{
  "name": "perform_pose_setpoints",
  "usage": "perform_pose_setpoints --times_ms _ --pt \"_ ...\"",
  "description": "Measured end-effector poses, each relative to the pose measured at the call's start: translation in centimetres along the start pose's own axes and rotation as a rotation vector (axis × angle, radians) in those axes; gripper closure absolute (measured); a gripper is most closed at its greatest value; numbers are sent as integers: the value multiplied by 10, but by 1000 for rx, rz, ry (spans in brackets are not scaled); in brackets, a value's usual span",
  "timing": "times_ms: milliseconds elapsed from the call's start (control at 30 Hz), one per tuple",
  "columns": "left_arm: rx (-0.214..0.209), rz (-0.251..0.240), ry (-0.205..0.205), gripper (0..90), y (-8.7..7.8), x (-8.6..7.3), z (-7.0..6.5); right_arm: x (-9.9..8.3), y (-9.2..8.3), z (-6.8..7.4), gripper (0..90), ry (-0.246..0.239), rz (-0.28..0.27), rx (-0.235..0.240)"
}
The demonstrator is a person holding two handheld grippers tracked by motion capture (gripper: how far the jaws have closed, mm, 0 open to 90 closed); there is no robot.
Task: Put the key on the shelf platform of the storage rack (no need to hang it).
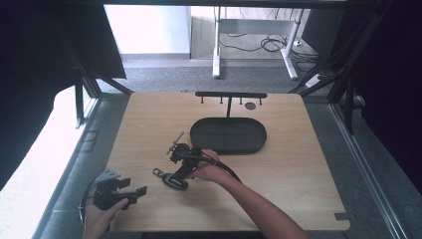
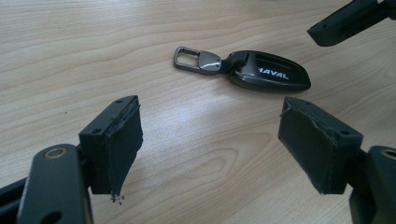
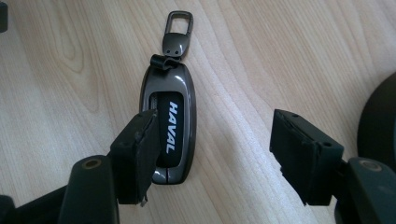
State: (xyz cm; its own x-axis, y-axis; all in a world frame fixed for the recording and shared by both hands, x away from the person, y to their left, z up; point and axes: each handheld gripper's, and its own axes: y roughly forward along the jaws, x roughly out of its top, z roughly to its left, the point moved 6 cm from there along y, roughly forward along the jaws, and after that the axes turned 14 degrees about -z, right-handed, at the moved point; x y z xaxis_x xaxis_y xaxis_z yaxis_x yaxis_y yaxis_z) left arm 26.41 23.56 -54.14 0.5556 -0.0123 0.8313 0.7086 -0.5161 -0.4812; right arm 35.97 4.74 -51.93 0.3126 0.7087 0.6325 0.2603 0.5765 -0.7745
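High view gave me the key fob [image 1: 175, 181] lying flat on the worktop [image 1: 298, 169], near its front left part, with the right hand-held gripper [image 1: 185, 172] angled down just above it and the left hand-held gripper [image 1: 140, 193] resting apart near the front left corner. Left gripper view showed me its jaws spread wide with nothing between them, the fob [image 2: 261, 74] farther off. Right gripper view showed my jaws parted, not clamping, one pad over the fob [image 3: 170, 130] and its metal clip [image 3: 177, 30] pointing away.
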Motion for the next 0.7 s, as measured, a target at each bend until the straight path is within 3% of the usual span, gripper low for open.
perform_pose_setpoints --times_ms 700 --pt "-1 -3 -4 219 -1 0 1 3 25 18 333 -46 63 36"
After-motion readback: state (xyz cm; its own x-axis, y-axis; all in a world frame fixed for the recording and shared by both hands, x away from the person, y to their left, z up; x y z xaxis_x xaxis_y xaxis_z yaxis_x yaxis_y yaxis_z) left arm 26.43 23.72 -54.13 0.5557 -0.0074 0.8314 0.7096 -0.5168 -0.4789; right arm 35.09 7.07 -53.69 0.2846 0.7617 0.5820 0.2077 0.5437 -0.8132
